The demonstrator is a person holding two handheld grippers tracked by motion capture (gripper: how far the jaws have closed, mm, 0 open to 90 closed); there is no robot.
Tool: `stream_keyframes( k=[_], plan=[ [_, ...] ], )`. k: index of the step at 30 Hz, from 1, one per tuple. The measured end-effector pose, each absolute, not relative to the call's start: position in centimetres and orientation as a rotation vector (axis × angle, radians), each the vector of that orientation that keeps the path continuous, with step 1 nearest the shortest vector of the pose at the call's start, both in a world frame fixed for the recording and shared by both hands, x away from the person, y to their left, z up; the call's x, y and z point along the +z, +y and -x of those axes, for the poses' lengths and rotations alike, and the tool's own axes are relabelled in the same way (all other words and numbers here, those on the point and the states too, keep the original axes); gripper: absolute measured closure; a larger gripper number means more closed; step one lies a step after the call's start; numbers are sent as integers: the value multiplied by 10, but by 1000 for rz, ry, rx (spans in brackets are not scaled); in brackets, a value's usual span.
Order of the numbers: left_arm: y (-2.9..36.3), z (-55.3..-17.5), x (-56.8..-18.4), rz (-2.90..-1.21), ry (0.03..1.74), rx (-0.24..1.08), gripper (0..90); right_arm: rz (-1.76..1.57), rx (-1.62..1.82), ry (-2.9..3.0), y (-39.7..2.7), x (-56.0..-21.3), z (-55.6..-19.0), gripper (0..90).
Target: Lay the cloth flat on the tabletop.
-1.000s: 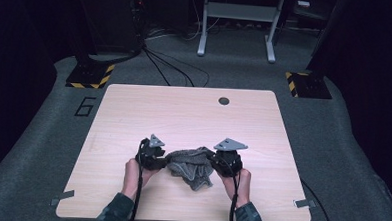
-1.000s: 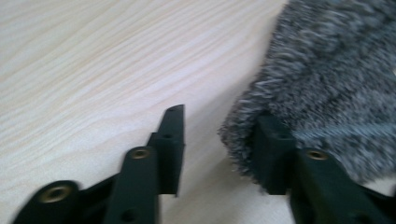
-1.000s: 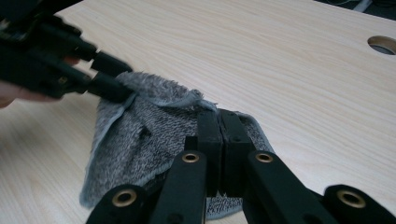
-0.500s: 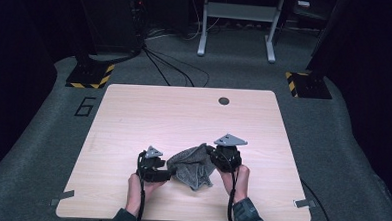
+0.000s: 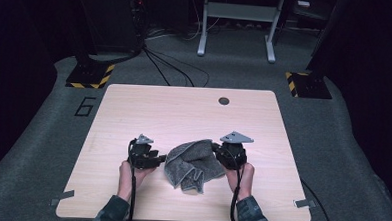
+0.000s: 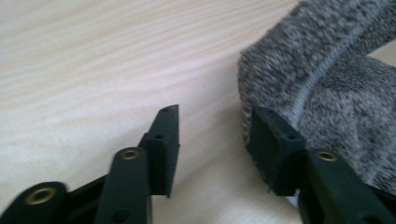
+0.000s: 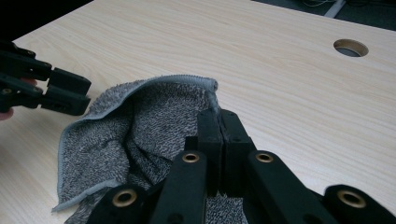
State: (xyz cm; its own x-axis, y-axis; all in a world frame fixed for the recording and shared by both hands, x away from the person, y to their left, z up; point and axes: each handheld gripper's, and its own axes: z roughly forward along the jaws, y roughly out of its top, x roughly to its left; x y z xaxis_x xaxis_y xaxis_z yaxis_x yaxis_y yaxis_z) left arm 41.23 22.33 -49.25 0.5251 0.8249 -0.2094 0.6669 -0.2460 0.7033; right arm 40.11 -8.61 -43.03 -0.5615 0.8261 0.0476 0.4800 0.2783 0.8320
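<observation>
Left gripper of yours sits at the grey towel's left edge, jaws part open with bare table between them, having just narrowed a little; one pad brushes the cloth; the towel lies crumpled near the table's front edge between both hands; your right gripper is clamped tight on its upper hem.

The towel is grey terry cloth, rough and nubby, with a flat stitched hem. The worktop is pale wood-grain laminate, smooth with a soft sheen. The fingers are black matt plastic with brass-coloured metal eyelets. The floor looks like dull grey carpet.
</observation>
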Motion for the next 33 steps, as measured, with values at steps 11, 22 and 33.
stream_keyframes(
  k=[11,22,33],
  plan=[
    [210,-381,-501,-1916,1177,146,305,-1200,1182,2153,-86,-432,-404,888],
    [199,-385,-518,-1927,1191,91,637,-1197,1188,2128,-92,-429,-404,888],
    [213,-402,-500,-1993,1148,254,877,-1219,1193,2088,-108,-421,-405,889]
  ],
)
